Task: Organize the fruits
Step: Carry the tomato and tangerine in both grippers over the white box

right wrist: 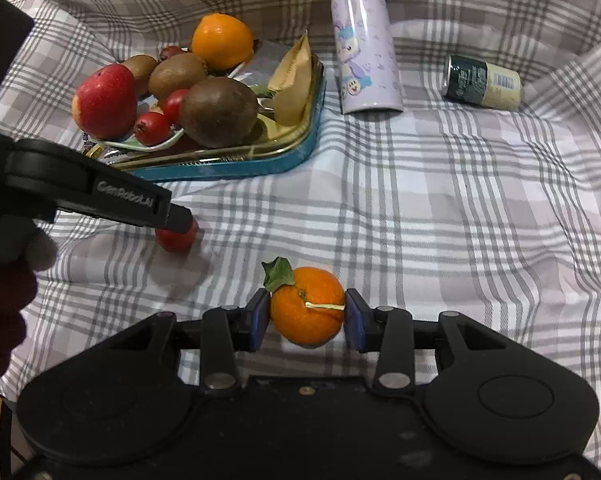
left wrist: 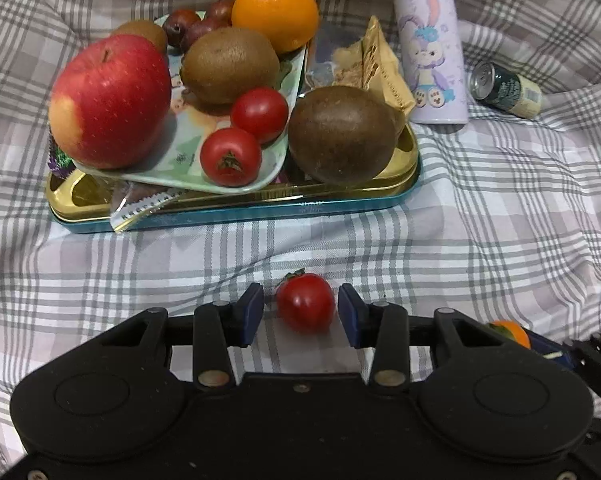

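Note:
In the left wrist view, a small red tomato (left wrist: 305, 305) lies on the checked cloth between my left gripper's (left wrist: 300, 312) blue pads, with gaps on both sides; the gripper is open. In the right wrist view, my right gripper (right wrist: 306, 314) is shut on a small mandarin (right wrist: 306, 306) with a green leaf, both pads touching it. The tomato (right wrist: 176, 238) and the left gripper (right wrist: 100, 196) also show there at left. A pale plate (left wrist: 188, 152) on a gold-and-teal tin tray (left wrist: 236, 208) holds a red apple (left wrist: 110, 100), kiwis (left wrist: 228, 64), two tomatoes (left wrist: 230, 156), an orange (left wrist: 276, 10) and dark plums.
A large brown fruit (left wrist: 340, 134) and snack wrappers (left wrist: 380, 68) lie on the tray. A purple rabbit bottle (left wrist: 430, 52) stands right of the tray. A dark drink can (left wrist: 504, 86) lies on its side farther right. Rumpled cloth folds rise around the edges.

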`<state>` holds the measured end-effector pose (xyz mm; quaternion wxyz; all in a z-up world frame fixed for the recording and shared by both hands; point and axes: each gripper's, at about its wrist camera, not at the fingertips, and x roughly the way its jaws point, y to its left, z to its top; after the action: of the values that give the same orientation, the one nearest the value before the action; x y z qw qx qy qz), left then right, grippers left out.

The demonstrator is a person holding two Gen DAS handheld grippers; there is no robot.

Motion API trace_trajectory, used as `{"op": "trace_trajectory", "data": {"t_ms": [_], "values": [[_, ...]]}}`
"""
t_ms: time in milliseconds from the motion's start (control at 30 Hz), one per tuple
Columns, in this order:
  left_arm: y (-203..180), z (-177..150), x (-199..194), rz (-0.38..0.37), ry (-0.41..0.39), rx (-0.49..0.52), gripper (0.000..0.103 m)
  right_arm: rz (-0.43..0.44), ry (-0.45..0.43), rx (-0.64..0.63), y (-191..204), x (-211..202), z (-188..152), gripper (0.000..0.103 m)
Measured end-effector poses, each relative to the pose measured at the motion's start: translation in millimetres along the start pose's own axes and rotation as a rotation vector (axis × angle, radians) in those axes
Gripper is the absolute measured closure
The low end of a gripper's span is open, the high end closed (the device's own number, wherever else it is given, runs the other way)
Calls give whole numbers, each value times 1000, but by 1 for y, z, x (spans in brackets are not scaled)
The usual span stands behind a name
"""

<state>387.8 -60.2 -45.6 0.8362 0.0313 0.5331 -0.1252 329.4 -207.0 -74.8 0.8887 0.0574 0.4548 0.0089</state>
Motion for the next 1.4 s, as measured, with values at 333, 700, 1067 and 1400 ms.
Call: {"op": "trace_trajectory", "data": {"t_ms": [333,700,1067,1400], "values": [[-5,2,15,50,0,-24,61,5,15,17,-2,-3,-4,61],[-3,-14,-28,87,-44,-10,62,10,-18,32,0,-37,-7,61],[10,-79,-115,114,-114,24,61,22,-69,35,7,-108,-40,61],[15,-156,-158,89,-100,7,61,25,-53,78,5,-159,-103,61]]}}
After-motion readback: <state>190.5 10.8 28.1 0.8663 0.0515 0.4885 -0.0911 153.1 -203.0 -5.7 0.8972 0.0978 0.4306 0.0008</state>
